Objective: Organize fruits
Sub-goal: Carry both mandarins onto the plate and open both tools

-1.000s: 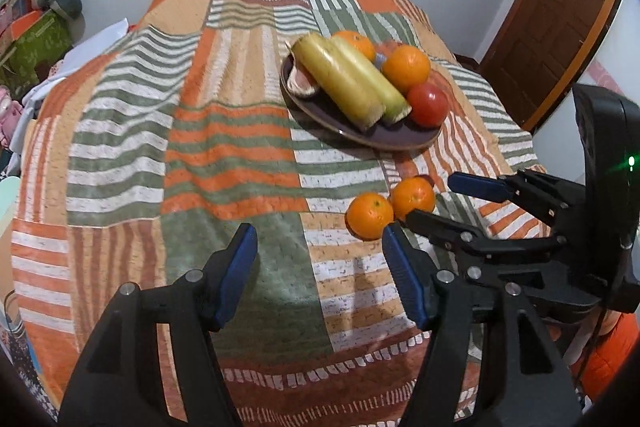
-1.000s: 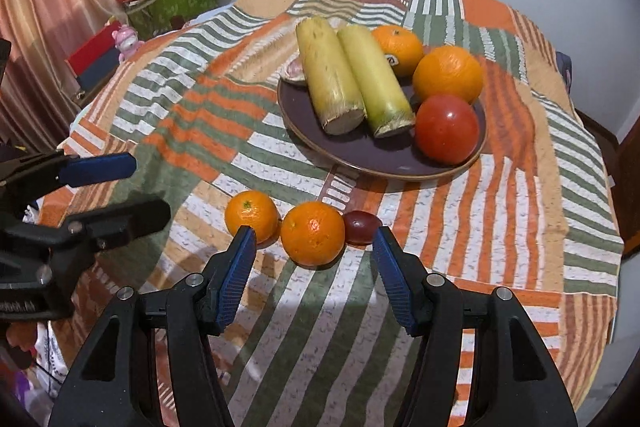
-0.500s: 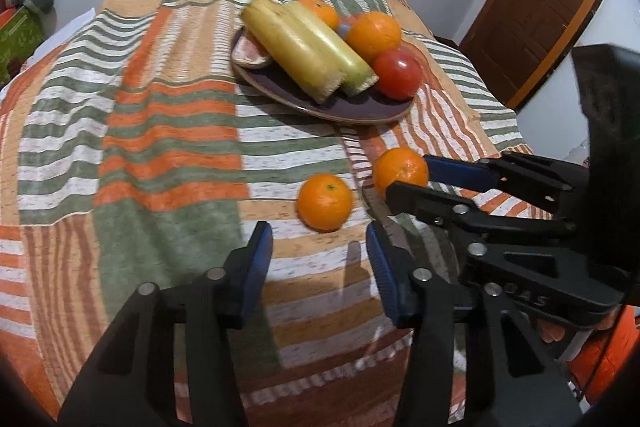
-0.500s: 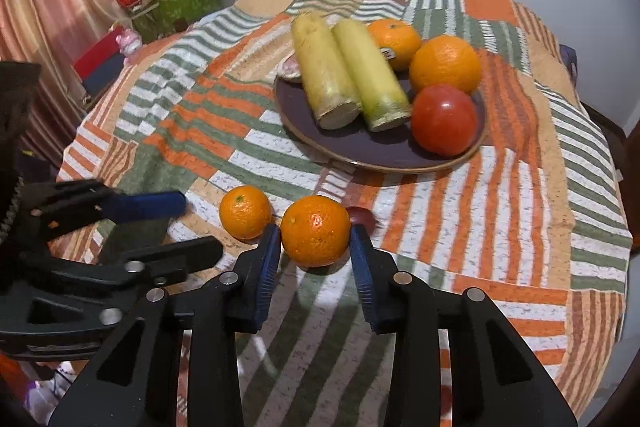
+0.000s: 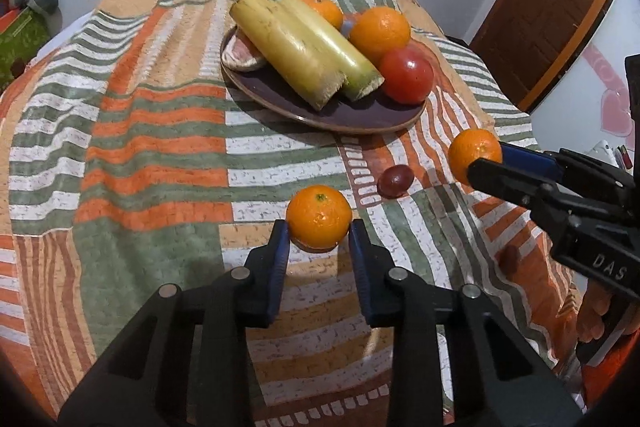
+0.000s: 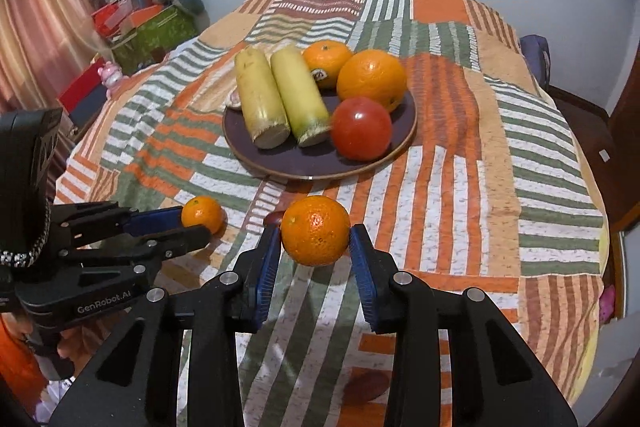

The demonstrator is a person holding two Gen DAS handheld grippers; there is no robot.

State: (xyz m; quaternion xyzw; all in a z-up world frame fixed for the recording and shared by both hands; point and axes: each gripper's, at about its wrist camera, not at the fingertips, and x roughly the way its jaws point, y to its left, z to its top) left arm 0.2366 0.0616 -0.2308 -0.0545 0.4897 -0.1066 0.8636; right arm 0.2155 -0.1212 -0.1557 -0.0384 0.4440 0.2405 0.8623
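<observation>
L gripper (image 5: 319,233): jaws closing on a small orange (image 5: 319,217); blue pads touch both its sides, fruit low on the patchwork cloth (image 5: 152,155), near front edge of the table. Whether it's lifted off the cloth, can't tell.

R gripper (image 6: 315,241): clamped on a second orange (image 6: 316,230), pads pressing L & R sides. This one hangs above the cloth w/ a shadow well below it. In the L wrist view the same fruit sits at the tip of the R gripper, off to the right of the plate's near edge.

Between the two oranges: a small dark-red fruit (image 5: 395,180), maybe a grape or plum, lying on the cloth, apart from both claws.

Further out: brown plate (image 6: 280,159) mid-table. On it: 2 yellow-green cane pieces (image 6: 280,99) side by side, cut ends toward the camera; a red tomato (image 6: 361,128) just beside them; a big orange (image 6: 372,79) behind the tomato; a smaller stickered orange (image 6: 326,63) at the back. A pale sliced piece (image 5: 244,55) peeks out at the plate's left rim, type unclear.

Bkgd: white wall, wooden door (image 5: 548,7) at right, curtain (image 6: 36,19) & green box (image 6: 152,35) w/ clutter at left.
</observation>
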